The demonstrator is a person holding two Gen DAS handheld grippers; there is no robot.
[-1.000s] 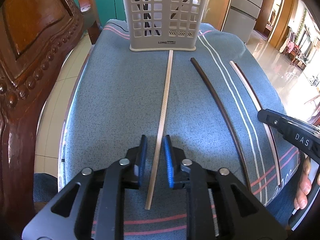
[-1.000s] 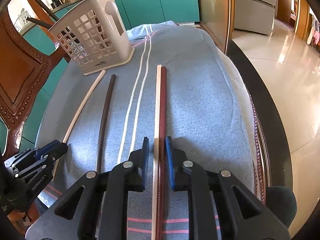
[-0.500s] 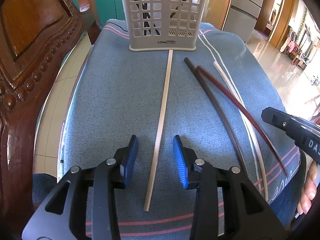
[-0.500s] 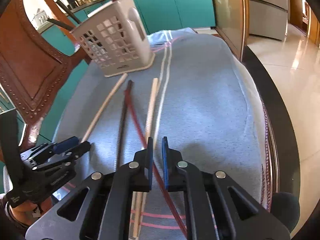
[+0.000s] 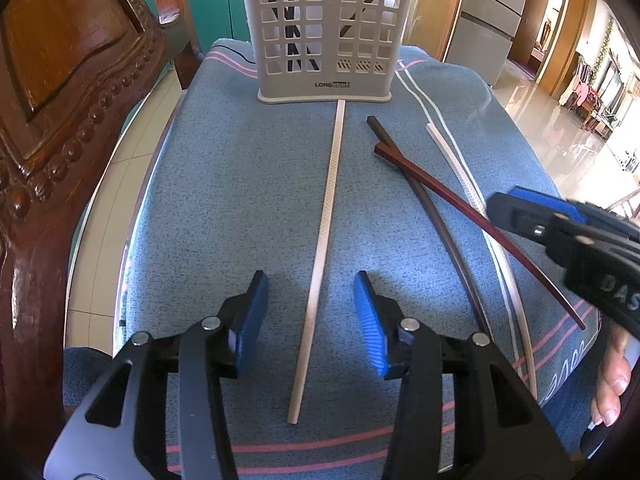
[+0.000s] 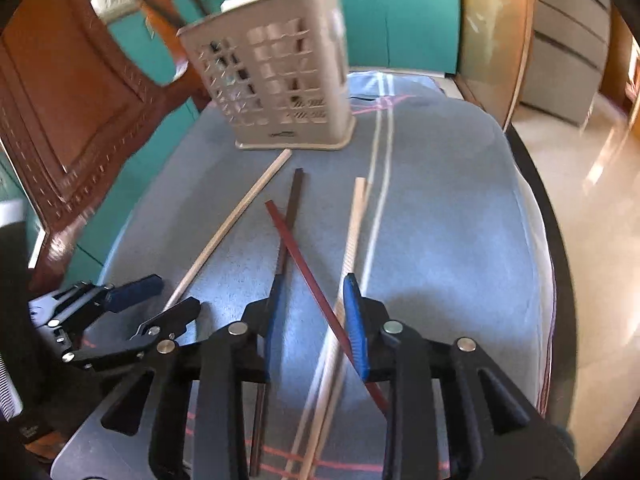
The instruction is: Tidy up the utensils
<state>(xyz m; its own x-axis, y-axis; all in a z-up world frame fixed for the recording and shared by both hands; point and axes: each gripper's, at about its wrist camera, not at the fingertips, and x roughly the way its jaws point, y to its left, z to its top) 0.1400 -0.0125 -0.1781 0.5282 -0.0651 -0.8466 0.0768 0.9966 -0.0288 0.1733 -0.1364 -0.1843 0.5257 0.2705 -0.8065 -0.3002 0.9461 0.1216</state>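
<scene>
Several chopsticks lie on a blue cloth. A beige chopstick runs from my open left gripper up to the grey lattice utensil basket. To its right lie a dark brown chopstick, a red chopstick crossing over it, and a second beige chopstick. My right gripper is open, its jaws either side of the red chopstick, which rests slanted on the cloth. The basket holds several dark utensils.
A carved wooden chair back stands close on the left. The cloth-covered table's rim drops off to a shiny tiled floor on the right. Teal cabinets stand behind the basket.
My right gripper has opened and let go of the red chopstick, which now lies across the dark brown one. My left gripper has opened wider around the beige chopstick.
</scene>
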